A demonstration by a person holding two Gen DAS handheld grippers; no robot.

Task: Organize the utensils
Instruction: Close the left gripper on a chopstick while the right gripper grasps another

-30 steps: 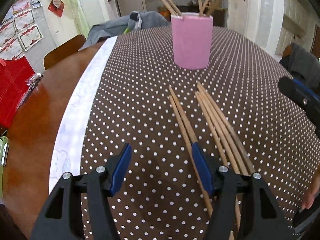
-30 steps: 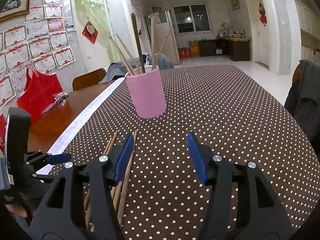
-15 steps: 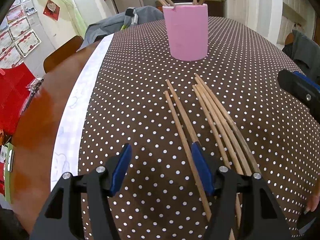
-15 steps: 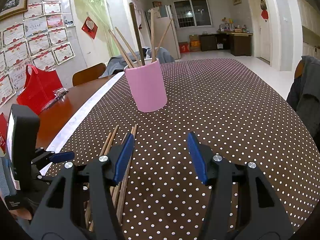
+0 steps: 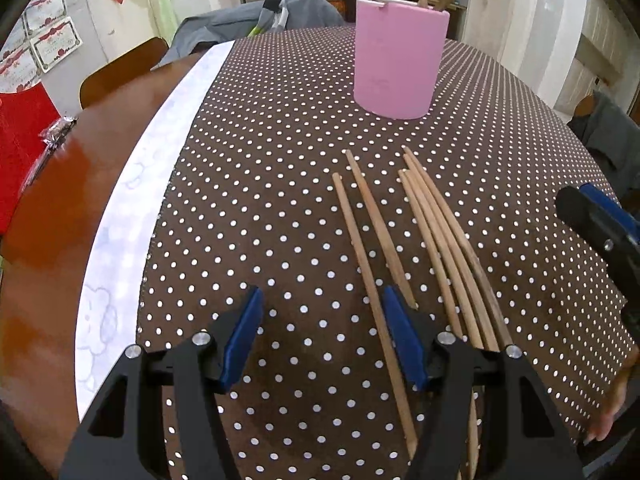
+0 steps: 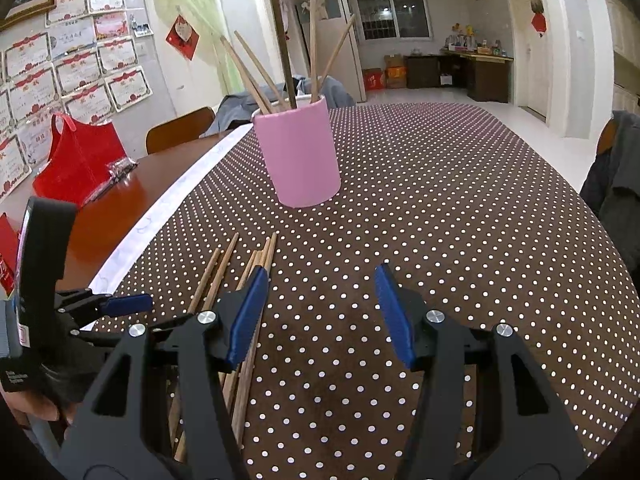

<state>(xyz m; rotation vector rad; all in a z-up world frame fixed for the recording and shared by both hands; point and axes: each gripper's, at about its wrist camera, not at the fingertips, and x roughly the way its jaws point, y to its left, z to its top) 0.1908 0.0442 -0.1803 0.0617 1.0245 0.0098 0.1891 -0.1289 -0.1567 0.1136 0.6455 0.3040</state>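
Around my table, away from the work

My brown polka-dot tablecloth (image 5: 280, 184) covers the table, its white border strip (image 5: 132, 216) at nine o'clock beside bare wooden tabletop (image 5: 60, 200). A red bag (image 6: 80, 156) sits at ten o'clock, certificates (image 6: 80, 72) on the wall behind it, a wooden chair (image 6: 180, 128) at eleven.

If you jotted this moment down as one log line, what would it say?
left gripper: open, empty | right gripper: open, empty | loose chopsticks: lying on tablecloth | pink cup: upright, some chopsticks inside
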